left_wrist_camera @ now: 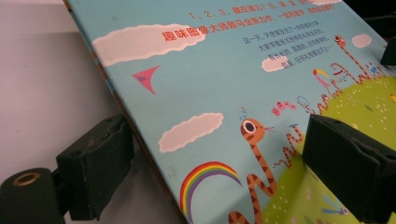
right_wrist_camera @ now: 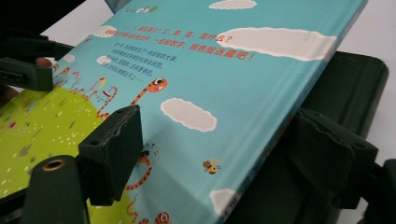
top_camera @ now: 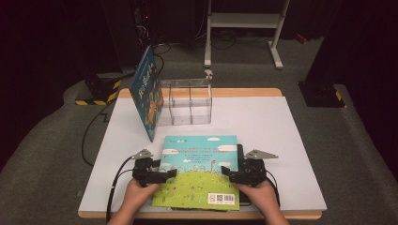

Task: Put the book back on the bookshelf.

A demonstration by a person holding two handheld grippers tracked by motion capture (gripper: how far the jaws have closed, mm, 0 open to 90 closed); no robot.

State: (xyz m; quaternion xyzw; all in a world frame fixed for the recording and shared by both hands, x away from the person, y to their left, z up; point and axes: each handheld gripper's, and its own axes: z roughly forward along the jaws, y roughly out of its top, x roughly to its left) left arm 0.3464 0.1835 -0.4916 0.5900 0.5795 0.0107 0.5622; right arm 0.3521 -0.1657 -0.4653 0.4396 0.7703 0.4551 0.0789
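A large, thin picture book with a sky-blue and grass-green glossy back cover (top_camera: 199,171) lies at the near edge of the white worktop (top_camera: 291,136), tilted up slightly on a dark object beneath its right side; a second blue picture book (top_camera: 146,93) leans upright against a clear acrylic divided box (top_camera: 190,101) farther back. The left claw (top_camera: 166,174) straddles the book's left edge, one jaw over the cover and one beside the edge below, standing wide without pressing; the right claw (top_camera: 230,174) straddles the spine edge likewise, its jaws spread and clear of the board. The book looks stiff-covered, light to moderate in weight, and slick from its laminated finish, so a shallow pinch may slide; it probably flexes little across the cover. The best hold seems to be deep over both side edges, near the middle of their length, with both claws closing evenly so it lifts level.
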